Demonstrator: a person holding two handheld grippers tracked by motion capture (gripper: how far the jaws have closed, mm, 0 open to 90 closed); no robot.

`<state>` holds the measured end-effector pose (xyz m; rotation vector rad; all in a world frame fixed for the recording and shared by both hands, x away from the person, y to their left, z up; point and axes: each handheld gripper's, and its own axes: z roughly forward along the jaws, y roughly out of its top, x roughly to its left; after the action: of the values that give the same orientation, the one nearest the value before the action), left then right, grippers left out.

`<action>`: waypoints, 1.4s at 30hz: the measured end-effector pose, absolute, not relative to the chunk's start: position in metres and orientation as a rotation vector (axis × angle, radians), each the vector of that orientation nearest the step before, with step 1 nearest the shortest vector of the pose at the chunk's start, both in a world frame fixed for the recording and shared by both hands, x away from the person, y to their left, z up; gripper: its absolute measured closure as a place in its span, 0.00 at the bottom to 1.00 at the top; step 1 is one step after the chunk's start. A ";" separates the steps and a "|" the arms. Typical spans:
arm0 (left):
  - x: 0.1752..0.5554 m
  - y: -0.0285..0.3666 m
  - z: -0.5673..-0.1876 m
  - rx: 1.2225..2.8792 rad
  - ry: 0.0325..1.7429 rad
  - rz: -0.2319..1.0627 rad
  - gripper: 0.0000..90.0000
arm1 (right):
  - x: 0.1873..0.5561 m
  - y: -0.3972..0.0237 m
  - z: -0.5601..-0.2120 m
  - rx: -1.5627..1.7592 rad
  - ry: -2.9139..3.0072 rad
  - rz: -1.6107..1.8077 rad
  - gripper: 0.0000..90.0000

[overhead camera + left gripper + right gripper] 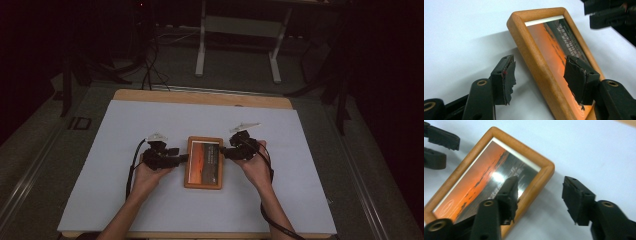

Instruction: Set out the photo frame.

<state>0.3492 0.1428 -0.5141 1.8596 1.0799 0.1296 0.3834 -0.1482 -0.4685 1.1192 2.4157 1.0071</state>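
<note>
A wooden picture frame [203, 162] holding an orange sunset print lies flat near the middle of the white sheet. My left gripper [182, 159] is at its left rim, open, one pad [506, 80] outside the wooden rail [536, 57] and the other pad [576, 80] over the glass. My right gripper [223, 151] is at the frame's right rim, also open. In the right gripper view its one finger [509, 197] is over the picture [486, 180] and the other finger [576, 200] is over bare sheet beyond the rim. Neither gripper pinches the wood.
A white sheet [150, 200] covers the wooden table, whose far edge [200, 97] shows beyond it. The legs of a white stand [240, 45] and some cables are on the floor behind. Dark surroundings flank both sides.
</note>
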 end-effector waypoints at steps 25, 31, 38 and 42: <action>0.348 0.141 -0.513 1.887 1.059 0.170 0.46 | 0.398 -0.118 -0.483 0.898 2.372 0.944 1.00; 0.348 0.140 -0.513 1.890 1.056 0.170 0.46 | 0.399 -0.116 -0.485 0.893 2.372 0.937 1.00; 0.347 0.141 -0.511 1.884 1.053 0.175 0.46 | 0.399 -0.117 -0.486 0.894 2.370 0.945 1.00; 0.346 0.143 -0.510 1.879 1.050 0.180 0.46 | 0.400 -0.118 -0.486 0.899 2.371 0.948 1.00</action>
<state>0.3464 0.1426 -0.5101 1.8787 1.0495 0.1798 0.4001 -0.1181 -0.4861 0.8989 2.3707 0.9481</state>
